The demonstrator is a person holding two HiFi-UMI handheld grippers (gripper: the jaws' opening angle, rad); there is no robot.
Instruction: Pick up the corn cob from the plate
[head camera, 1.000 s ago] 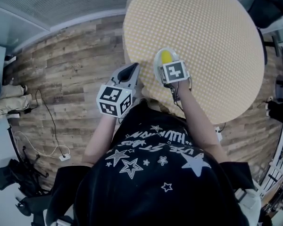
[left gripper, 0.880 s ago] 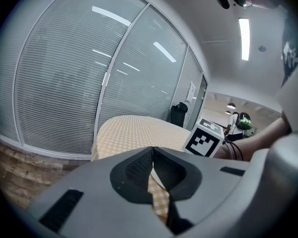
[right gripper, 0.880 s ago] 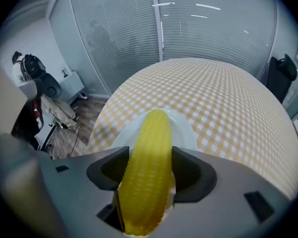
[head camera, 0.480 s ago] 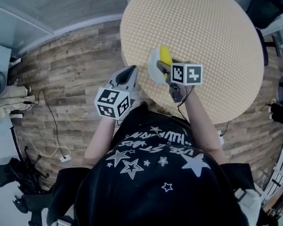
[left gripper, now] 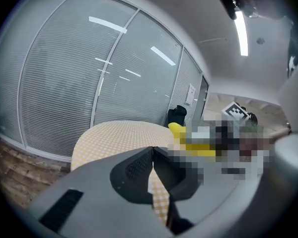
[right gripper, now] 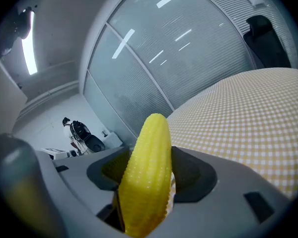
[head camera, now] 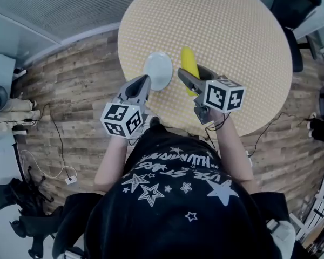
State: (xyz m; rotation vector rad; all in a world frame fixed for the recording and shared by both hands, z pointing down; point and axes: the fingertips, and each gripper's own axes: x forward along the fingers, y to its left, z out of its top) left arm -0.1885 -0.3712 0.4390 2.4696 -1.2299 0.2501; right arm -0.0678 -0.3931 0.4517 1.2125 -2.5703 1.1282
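Right gripper view: corn cob (right gripper: pixel 149 170) between right gripper (right gripper: pixel 146 155) jaws (plate (head camera: pixel 158 70) nearby).

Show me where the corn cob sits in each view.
Head view: corn cob centre, right of the plate, in the right gripper.
Left gripper view: corn cob right of centre, partly under mosaic.
Right gripper view: corn cob bottom centre, between the jaws.
Shared landmark: the checked table.

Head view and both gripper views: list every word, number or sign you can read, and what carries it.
Black shirt: white lettering among stars, upside down and warped, not reliably readable.
Left marker cube, right marker cube: black-and-white square patterns, no letters.
Notice on the glass wall: too small to read.
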